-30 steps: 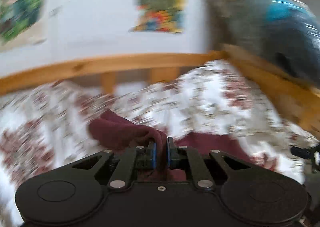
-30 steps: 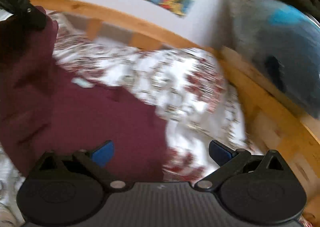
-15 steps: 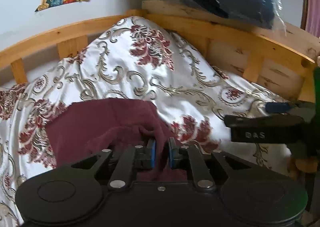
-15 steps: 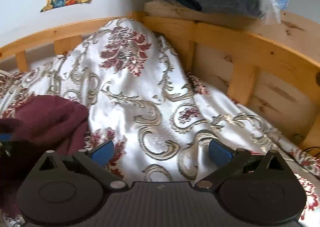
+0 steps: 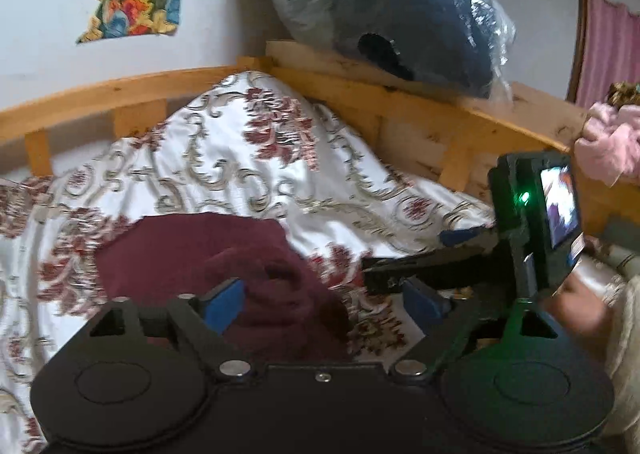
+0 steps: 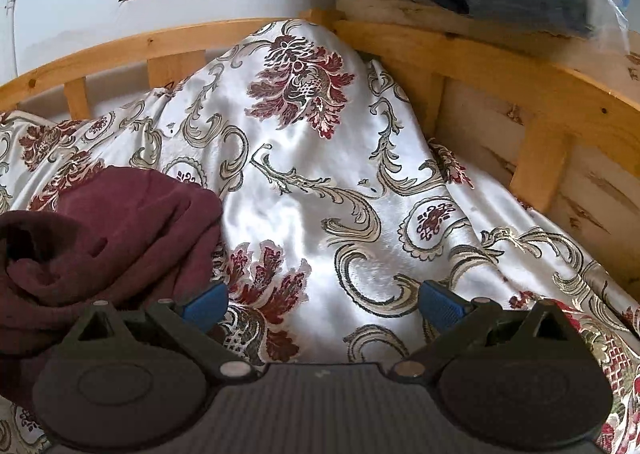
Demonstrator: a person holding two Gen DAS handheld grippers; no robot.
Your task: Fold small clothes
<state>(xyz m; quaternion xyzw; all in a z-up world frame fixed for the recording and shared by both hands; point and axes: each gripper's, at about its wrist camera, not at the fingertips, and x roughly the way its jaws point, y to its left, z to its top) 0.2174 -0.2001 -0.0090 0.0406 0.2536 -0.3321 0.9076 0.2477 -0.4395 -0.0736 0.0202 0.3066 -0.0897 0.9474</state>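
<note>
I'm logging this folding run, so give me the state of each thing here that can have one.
Left gripper: open, fingers have just been opening, maroon garment between them but not pinched.
Right gripper: open, nothing between its fingers.
Maroon garment: bunched and rumpled on the bedspread, not neatly folded.
Floral bedspread: spread over the bed, humped up at the corner.
Bagged bundle: wrapped in clear plastic, resting on the wooden bed frame.

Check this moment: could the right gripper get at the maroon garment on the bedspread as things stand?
Probably yes. The right gripper is open and empty, and the maroon garment lies bunched just to its left on the bedspread, nothing between them. The left gripper, jaws just opened, has cloth between its fingers.
</note>
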